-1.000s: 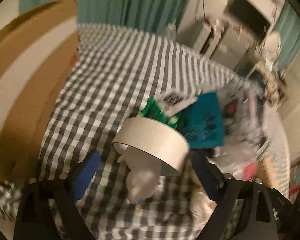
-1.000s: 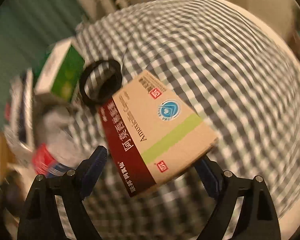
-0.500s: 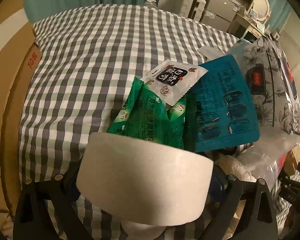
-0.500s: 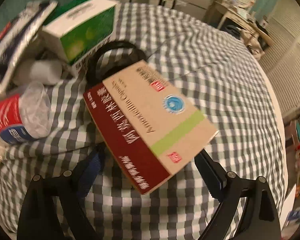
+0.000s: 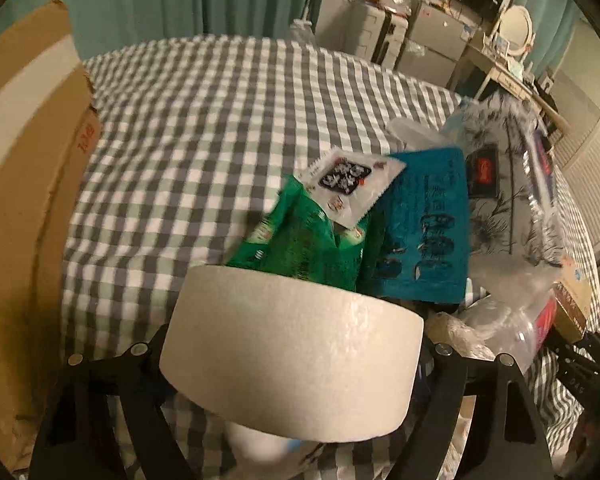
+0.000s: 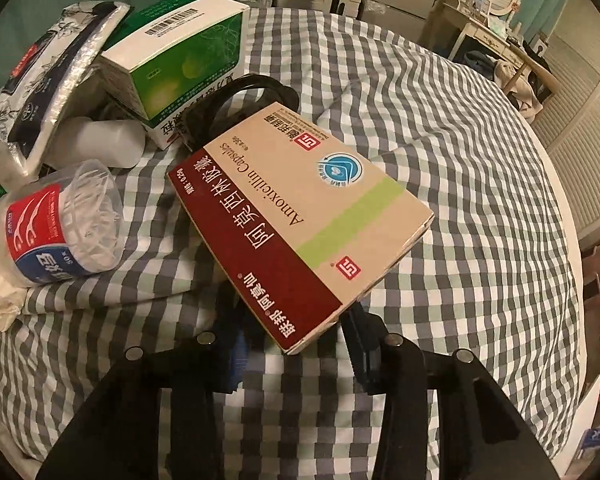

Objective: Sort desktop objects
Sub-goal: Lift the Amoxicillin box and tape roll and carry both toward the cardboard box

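Both tools closing: left (image 5: 292,364) round tape roll (image 5: 292,364), right (image 6: 296,344) narrower on box (image 6: 300,220).

Tape roll (image 5: 292,356) between left gripper (image 5: 292,364) jaws; sachets (image 5: 340,220) ahead. Capsule box (image 6: 300,224) between right gripper (image 6: 296,340) jaws; floss-pick jar (image 6: 60,232) left.

Your left gripper (image 5: 296,354) pointed steeply down, and its jaws were closing with a white tape roll (image 5: 292,364) between them. Your right gripper (image 6: 296,340) pointed steeply down too. Its jaws were closing on a flat medicine box (image 6: 300,220), which sat tilted between the two fingers.
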The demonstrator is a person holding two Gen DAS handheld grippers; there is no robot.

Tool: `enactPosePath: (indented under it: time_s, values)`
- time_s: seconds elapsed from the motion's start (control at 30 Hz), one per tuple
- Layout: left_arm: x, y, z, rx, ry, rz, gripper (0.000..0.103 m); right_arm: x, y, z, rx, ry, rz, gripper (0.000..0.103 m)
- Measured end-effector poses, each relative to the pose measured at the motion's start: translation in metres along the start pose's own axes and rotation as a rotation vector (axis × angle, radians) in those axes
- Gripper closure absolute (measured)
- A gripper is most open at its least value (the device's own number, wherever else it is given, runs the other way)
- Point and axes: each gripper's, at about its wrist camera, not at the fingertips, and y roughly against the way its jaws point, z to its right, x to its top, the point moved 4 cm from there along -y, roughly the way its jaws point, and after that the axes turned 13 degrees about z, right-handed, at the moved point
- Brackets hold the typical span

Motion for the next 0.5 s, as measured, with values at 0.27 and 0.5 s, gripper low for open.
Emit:
enactPosePath:
  time_s: [0.27, 0.5]
  values:
    - [0.020, 0.056, 0.006, -0.015, -0.025, 0.192, 0.017, 0.013, 0.035, 0.014, 0.105, -0.114, 0.121, 0.062]
    - [0.024, 0.074, 0.012, -0.042, -0.015, 0.244, 0.017, 0.016, 0.026, 0.033, 0.142, -0.198, 0.107, 0.060]
